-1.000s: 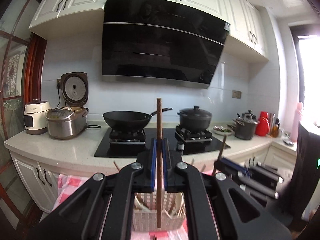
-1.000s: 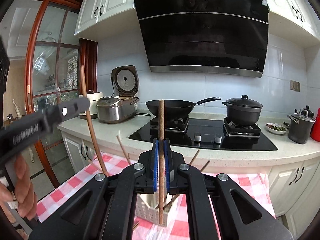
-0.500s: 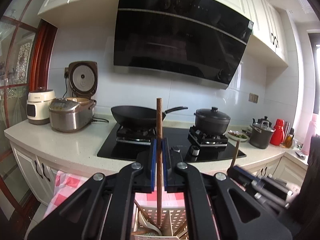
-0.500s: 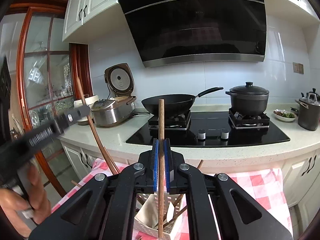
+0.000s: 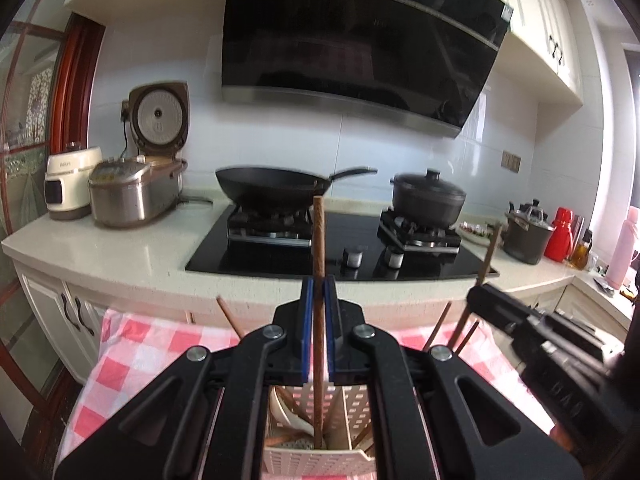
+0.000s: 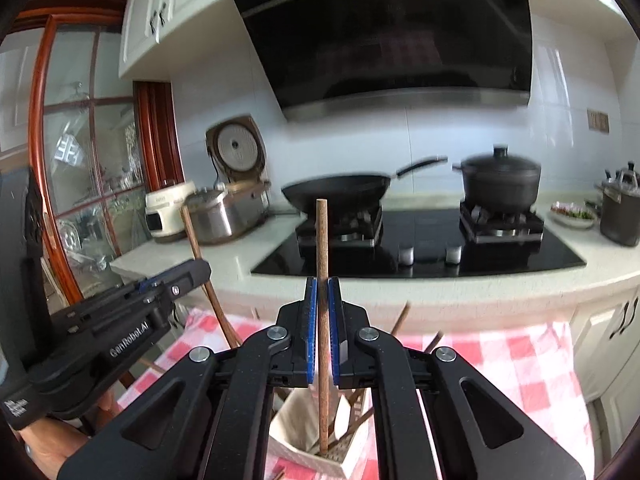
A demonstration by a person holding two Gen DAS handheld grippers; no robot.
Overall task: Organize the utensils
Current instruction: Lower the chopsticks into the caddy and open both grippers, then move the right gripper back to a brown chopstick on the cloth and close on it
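My left gripper (image 5: 319, 292) is shut on a brown wooden chopstick (image 5: 318, 280) held upright, its lower end down inside the white perforated utensil basket (image 5: 320, 460). My right gripper (image 6: 322, 296) holds a second wooden chopstick (image 6: 322, 280) upright between its blue pads, which look slightly parted; its lower end is in the same basket (image 6: 304, 440). Several wooden chopsticks and a white spoon (image 5: 288, 416) stand in the basket. Each gripper shows in the other's view, the right one (image 5: 532, 332) and the left one (image 6: 120, 320).
The basket stands on a red-and-white checked cloth (image 5: 140, 344). Behind is a counter (image 5: 120, 256) with a black hob, a wok (image 5: 276, 188), a lidded pot (image 5: 428, 196), rice cookers (image 5: 132, 196) at left and a kettle (image 5: 524, 232) and red flask at right.
Both grippers have come down and forward over the basket, and both chopsticks' lower ends now sit deeper in it. The right gripper's pads seem to have loosened a little.
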